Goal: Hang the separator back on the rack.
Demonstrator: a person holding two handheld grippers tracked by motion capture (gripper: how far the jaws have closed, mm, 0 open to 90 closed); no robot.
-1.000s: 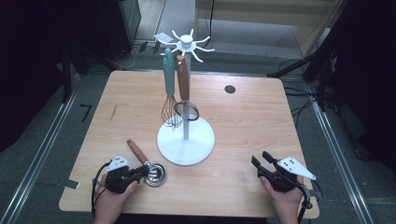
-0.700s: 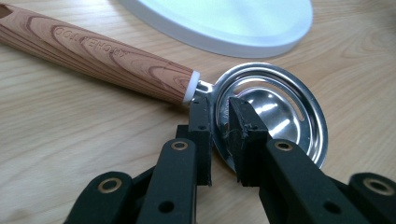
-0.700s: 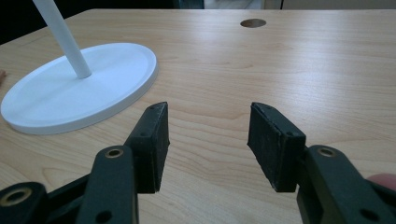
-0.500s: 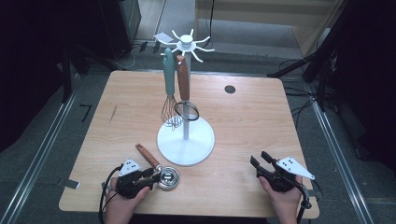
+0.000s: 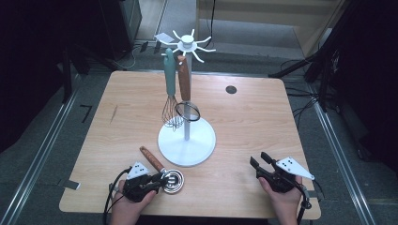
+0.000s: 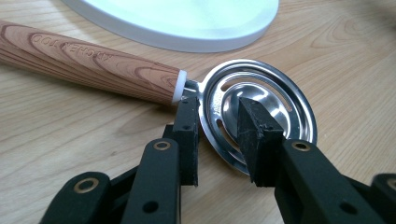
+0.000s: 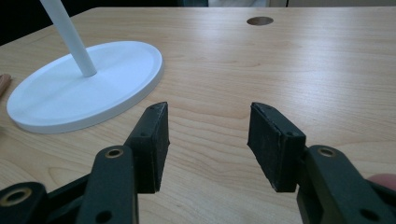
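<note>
A pickup is being set up on the egg separator (image 6: 261, 105) that lies flat on the table (image 5: 244, 122), just in front of the left gripper (image 6: 218, 140). The jaws of that gripper have just been closing: one straddles the outside of the steel rim beside the neck, the other sits inside the bowl, so the rim stands between them. Whether the pads already press on the metal cannot be told; a narrow gap seems to remain at the inner jaw.

The step in hand is judged to be the grasp itself, with the hanging still to come. For the next move, the jaws would have to be closed firmly on the thin rim, and the piece then lifted without being twisted, since polished steel is likely to slip between flat pads.

The separator is a shallow, shiny dish with curved slots around a small central cup, joined by a white collar to a round handle (image 6: 88, 65) printed with wood grain, which runs off to the left of the jaws. Just beyond the jaws lies the smooth white disc of the stand (image 5: 187, 141), from whose hooks a whisk (image 5: 172, 101) and a strainer (image 5: 186, 96) hang.

The right gripper (image 7: 208, 140) rests apart, its jaws spread over bare wood with nothing between them.
</note>
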